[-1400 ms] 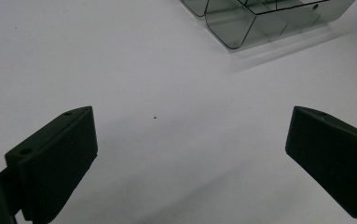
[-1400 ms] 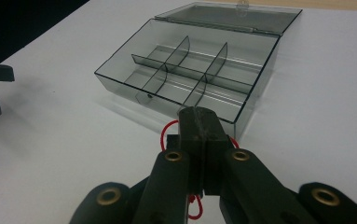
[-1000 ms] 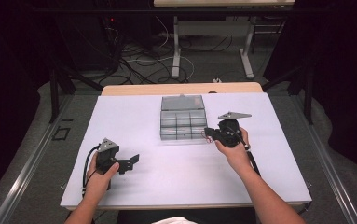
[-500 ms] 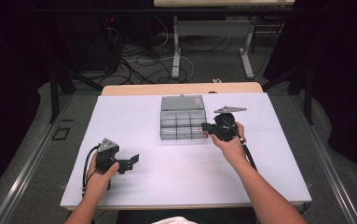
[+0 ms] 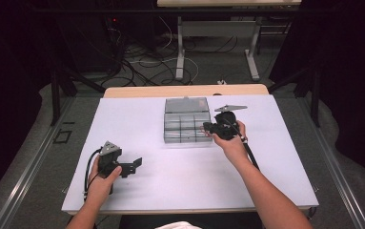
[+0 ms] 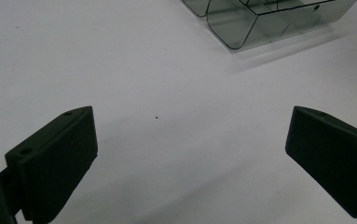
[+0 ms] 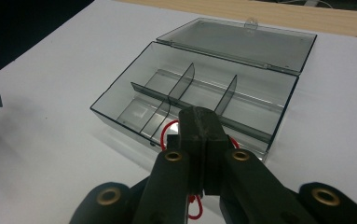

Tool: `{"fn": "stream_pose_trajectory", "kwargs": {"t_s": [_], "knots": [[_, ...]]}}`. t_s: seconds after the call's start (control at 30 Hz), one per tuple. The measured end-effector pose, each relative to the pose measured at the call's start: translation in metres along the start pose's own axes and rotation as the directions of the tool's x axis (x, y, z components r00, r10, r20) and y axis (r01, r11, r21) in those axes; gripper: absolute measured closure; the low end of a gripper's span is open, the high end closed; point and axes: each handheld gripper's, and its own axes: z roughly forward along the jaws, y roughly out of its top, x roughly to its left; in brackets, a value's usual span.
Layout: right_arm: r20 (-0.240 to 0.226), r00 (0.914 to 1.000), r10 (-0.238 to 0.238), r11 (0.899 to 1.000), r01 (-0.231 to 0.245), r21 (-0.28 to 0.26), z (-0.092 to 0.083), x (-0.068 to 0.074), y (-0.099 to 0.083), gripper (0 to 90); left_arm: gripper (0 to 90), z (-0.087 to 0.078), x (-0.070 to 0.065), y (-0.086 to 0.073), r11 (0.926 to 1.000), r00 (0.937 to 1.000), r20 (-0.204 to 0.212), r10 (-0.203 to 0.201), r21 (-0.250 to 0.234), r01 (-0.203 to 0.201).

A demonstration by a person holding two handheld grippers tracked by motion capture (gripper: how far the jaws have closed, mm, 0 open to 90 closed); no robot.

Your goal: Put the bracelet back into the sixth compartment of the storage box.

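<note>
The white tabletop carries a clear compartment box at upper centre, lid open. The right hand-held gripper sits at the box's right edge, jaws together on a red wire. The left hand-held gripper, lower left, has its jaws apart, nothing between them.

Bright, even overhead light on the white counter; soft shadows under each claw, dark surroundings, slightly soft focus
</note>
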Motion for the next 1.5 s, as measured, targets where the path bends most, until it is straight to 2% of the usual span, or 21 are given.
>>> {"fn": "stream_pose_trajectory", "kwargs": {"t_s": [1.23, 1.5], "knots": [[0.047, 0.9986, 0.023, 0.999, -0.025, 0.037, 0.038, -0.01, 0.006, 90.0, 2.2, -0.001, 0.001, 0.0, 1.0, 1.0, -0.001, -0.001, -0.002, 0.001], [0.049, 0.9976, 0.049, 0.997, -0.051, 0.051, 0.044, -0.013, 0.005, 90.0, 2.2, -0.001, 0.001, 0.0, 1.0, 1.0, -0.001, 0.0, -0.003, 0.0]]}}
